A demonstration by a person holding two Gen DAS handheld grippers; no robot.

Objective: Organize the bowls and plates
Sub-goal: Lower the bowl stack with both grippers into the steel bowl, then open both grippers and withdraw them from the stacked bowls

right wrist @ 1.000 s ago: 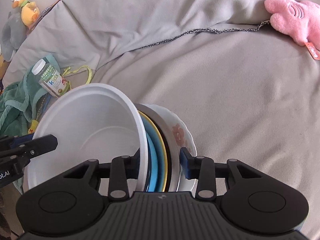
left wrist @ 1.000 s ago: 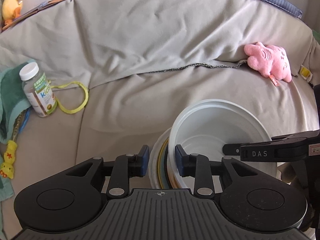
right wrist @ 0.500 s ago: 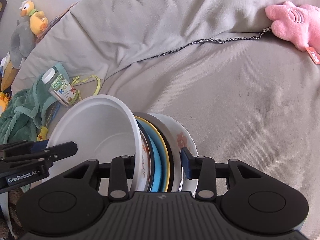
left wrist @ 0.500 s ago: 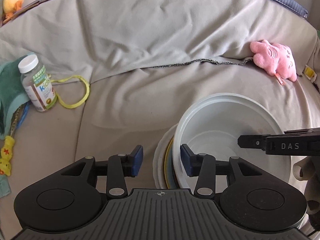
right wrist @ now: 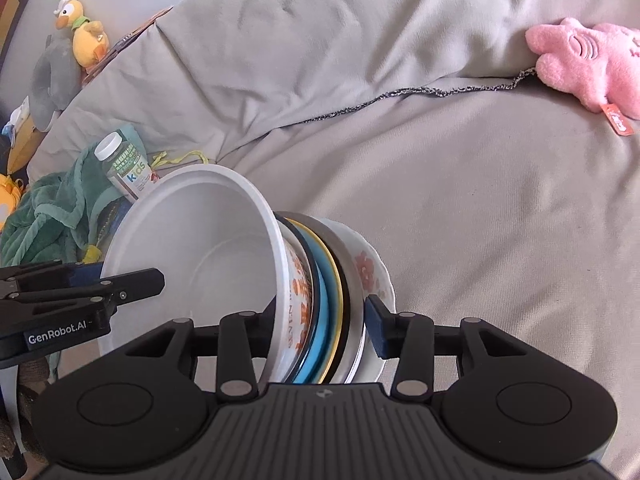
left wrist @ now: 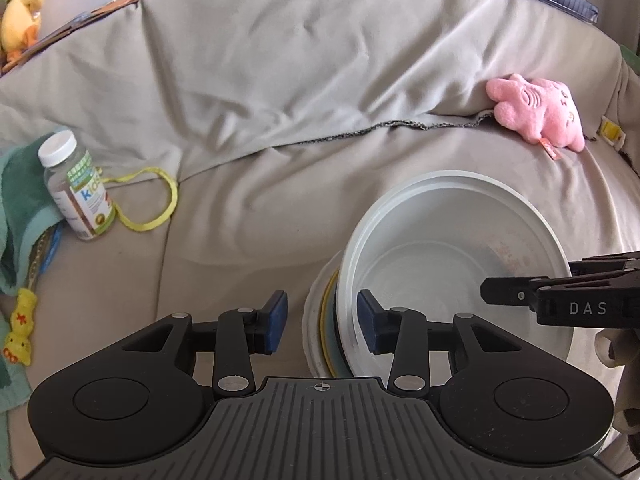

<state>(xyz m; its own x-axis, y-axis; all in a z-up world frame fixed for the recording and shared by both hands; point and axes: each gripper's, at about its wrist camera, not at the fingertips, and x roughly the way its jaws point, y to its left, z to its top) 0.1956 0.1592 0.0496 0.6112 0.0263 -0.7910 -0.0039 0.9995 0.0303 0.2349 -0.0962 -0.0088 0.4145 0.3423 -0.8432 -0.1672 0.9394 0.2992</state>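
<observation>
We have the dishes together in one stack [right wrist: 320, 296], standing on edge over the sofa [right wrist: 460, 200]. The big white bowl [right wrist: 200, 248] leans on one end and the flowered plate [right wrist: 370, 272] on the other. We count one white bowl, one bowl with orange print, and about four plates between, though their edges are hard to tell apart.

Our right gripper [right wrist: 320, 332] straddles the whole stack; its jaws have just been opening a little, and a small gap shows at the right pad. Our left gripper [left wrist: 322, 322] has just been opening too, and stands wide around the stack's edge without pressing.

We think the gathering is done; the stack is not yet laid flat.
</observation>
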